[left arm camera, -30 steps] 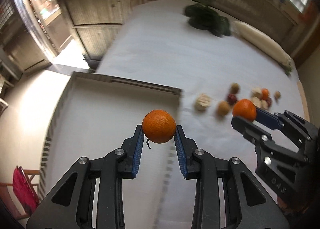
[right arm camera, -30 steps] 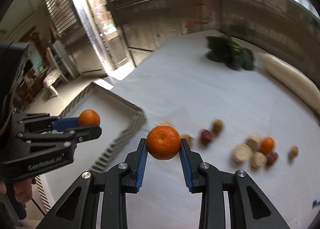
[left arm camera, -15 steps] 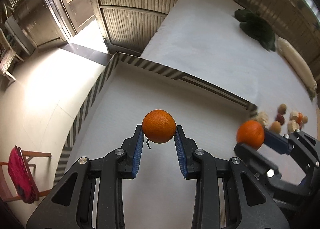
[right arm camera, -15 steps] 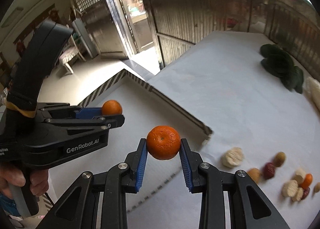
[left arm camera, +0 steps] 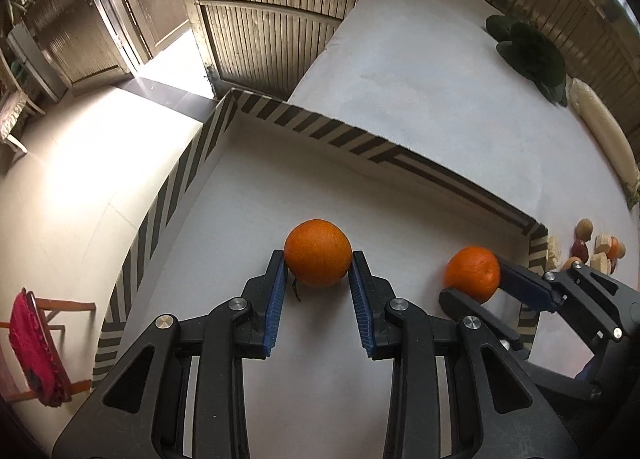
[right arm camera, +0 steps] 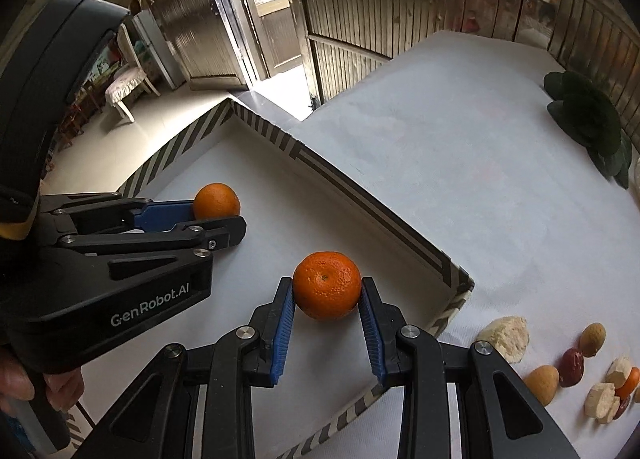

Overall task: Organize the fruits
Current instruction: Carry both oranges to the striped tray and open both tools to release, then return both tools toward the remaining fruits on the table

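My left gripper [left arm camera: 318,273] is shut on an orange [left arm camera: 318,253] and holds it just over the white floor of a shallow box with a striped rim [left arm camera: 320,127]. My right gripper [right arm camera: 327,301] is shut on a second orange [right arm camera: 327,285] low inside the same box [right arm camera: 372,211], near its right corner. Each gripper shows in the other's view: the right one with its orange [left arm camera: 472,273] at the right, the left one with its orange [right arm camera: 217,201] at the left.
Small nuts, dates and pale chunks [right arm camera: 568,367] lie on the white table right of the box. Dark leafy greens [right arm camera: 588,119] and a white radish [left arm camera: 600,131] lie at the far side. The floor and a chair with red cloth [left arm camera: 32,343] are left of the box.
Both grippers have carried their oranges from over the table leftward and down into the striped box. Both stay shut on their oranges.
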A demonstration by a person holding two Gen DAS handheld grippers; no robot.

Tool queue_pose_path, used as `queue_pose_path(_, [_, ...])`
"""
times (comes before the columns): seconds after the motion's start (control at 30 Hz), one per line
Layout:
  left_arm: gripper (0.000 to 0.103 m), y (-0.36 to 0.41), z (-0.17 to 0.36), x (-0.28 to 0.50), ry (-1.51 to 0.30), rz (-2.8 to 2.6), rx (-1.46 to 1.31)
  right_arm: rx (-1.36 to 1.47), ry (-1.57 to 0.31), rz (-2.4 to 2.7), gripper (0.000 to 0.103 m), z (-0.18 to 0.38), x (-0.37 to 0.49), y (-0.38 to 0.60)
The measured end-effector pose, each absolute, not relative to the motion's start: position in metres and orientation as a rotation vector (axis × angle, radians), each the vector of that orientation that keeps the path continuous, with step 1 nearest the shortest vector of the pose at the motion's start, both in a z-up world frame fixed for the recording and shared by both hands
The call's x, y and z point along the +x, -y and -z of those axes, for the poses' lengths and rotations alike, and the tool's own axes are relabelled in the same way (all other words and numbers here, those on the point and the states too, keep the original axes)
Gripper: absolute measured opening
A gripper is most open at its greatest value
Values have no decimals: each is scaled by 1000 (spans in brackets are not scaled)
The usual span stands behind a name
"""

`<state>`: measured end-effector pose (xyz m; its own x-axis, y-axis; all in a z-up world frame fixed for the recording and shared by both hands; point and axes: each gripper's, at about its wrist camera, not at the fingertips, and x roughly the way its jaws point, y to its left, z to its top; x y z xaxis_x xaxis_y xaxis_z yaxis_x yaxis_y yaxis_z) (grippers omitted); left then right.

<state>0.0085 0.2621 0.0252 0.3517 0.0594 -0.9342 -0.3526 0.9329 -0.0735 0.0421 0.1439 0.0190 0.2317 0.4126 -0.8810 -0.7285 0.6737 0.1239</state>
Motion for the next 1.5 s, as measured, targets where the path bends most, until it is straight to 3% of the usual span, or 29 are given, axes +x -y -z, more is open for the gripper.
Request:
queue_pose_path(0.13, [34,-265,-24,10,-1183,-261,-290,-370,-1069,-805,32,-18,40,-148])
queue_pose_path(0.2, [55,-268,-24,9,-1178,-251,-308,-358,-1074,-820,36,-19,40,-148])
queue_pose_path(0.27, [65,-272,-25,7,-1169,-251,-332,-351,-1069,-832,43,-22,39,-147])
queue_pose_path(0.63, [65,-261,-55,-13,-1113,-248,-321,-212,-985,-806,46,-59,26,-100])
queue_pose_path(1.5, [66,-77,-89,-5,-1077,11,-129,-24,-943,-423,46,-85,7,107])
